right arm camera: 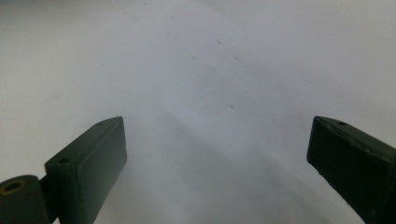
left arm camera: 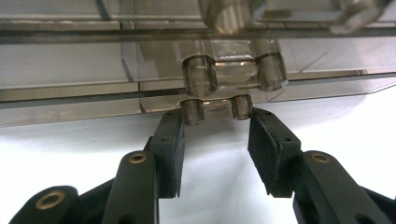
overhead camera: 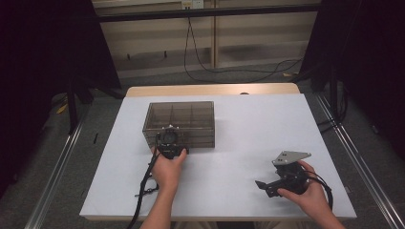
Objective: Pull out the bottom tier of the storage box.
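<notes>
Pinching the clear latch [left arm camera: 217, 109] at the near wall of the smoky box [overhead camera: 179, 123], left gripper [left arm camera: 215, 128] jaws half closed touching it, box at eleven o'clock on the white table [overhead camera: 248, 124], right gripper [right arm camera: 217, 154] wide open, empty, at five o'clock

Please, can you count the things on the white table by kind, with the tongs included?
Clear compartment box: 1
Latch on the box front: 1
Tongs: 2, the left tongs closed on the latch, the right tongs open over bare table
Total: 4
</notes>
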Available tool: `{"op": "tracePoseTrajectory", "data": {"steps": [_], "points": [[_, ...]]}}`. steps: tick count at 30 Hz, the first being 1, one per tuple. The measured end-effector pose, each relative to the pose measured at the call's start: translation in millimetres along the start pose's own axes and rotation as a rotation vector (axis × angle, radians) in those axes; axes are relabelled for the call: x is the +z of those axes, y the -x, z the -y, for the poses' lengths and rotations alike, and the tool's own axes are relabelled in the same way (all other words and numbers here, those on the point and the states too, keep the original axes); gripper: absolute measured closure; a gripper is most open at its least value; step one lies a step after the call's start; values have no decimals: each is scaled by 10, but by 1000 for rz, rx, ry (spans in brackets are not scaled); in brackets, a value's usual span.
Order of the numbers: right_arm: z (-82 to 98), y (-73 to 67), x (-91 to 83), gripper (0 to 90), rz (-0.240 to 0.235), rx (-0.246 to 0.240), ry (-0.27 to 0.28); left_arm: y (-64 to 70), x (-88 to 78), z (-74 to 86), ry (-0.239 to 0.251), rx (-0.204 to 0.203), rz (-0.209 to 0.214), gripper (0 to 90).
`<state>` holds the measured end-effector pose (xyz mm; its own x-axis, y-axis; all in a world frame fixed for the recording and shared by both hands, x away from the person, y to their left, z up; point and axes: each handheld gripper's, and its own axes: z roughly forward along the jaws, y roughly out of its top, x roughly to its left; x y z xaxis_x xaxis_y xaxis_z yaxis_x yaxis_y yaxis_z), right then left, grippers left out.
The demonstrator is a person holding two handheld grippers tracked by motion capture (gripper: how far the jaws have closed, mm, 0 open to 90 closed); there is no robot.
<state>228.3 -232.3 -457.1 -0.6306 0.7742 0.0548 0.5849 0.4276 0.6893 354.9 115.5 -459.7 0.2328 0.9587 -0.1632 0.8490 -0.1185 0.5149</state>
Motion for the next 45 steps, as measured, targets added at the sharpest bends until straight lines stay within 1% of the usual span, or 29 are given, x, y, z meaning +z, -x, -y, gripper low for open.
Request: {"op": "tracePoseTrajectory", "data": {"steps": [12, 15, 16, 19, 22, 23, 27, 31, 32, 33, 36, 37, 38, 39, 40, 42, 43, 45], "points": [[-4, -11, 12, 46, -1, -13, 5, 1, -63, 81, 0, 18, 8, 568], [-6, -21, 11, 46, -3, -7, 2, 0, -71, 101, -2, 18, 12, 567], [-7, -23, 11, 46, -4, -4, 3, -2, -75, 108, -2, 24, 12, 567], [-9, -28, 18, 46, -3, -11, 3, 2, -86, 119, 0, 22, 13, 567], [-12, -37, 20, 46, -5, -10, -1, -8, -101, 128, -6, 31, 11, 567], [-12, -36, 24, 46, -7, -15, 2, -7, -104, 133, -1, 26, 14, 567], [-14, -47, 29, 46, -8, -14, -1, -13, -125, 147, -6, 33, 14, 567], [-13, -55, 34, 45, -8, -12, -1, -17, -127, 162, 2, 58, 13, 560], [-15, -57, 32, 45, -4, -13, -3, -22, -135, 167, 4, 69, 13, 549], [-15, -59, 33, 45, -3, -13, -3, -29, -152, 171, 15, 77, 15, 539], [-14, -57, 36, 44, -8, -12, 0, -46, -200, 175, 33, 93, 17, 454], [-13, -55, 38, 44, -7, -13, 0, -59, -216, 175, 33, 96, 18, 445], [-12, -57, 41, 44, -7, -14, -1, -70, -229, 180, 37, 90, 24, 424], [-13, -63, 43, 44, -4, -17, -5, -82, -240, 181, 36, 102, 22, 408], [-14, -63, 45, 44, -8, -19, -5, -86, -250, 186, 43, 105, 24, 396], [-17, -72, 48, 45, -8, -20, -6, -104, -275, 192, 48, 122, 35, 362], [-18, -75, 51, 45, -6, -22, -4, -104, -280, 195, 54, 131, 37, 329], [-23, -77, 58, 45, -6, -23, -1, -114, -308, 206, 61, 145, 36, 316]]}}
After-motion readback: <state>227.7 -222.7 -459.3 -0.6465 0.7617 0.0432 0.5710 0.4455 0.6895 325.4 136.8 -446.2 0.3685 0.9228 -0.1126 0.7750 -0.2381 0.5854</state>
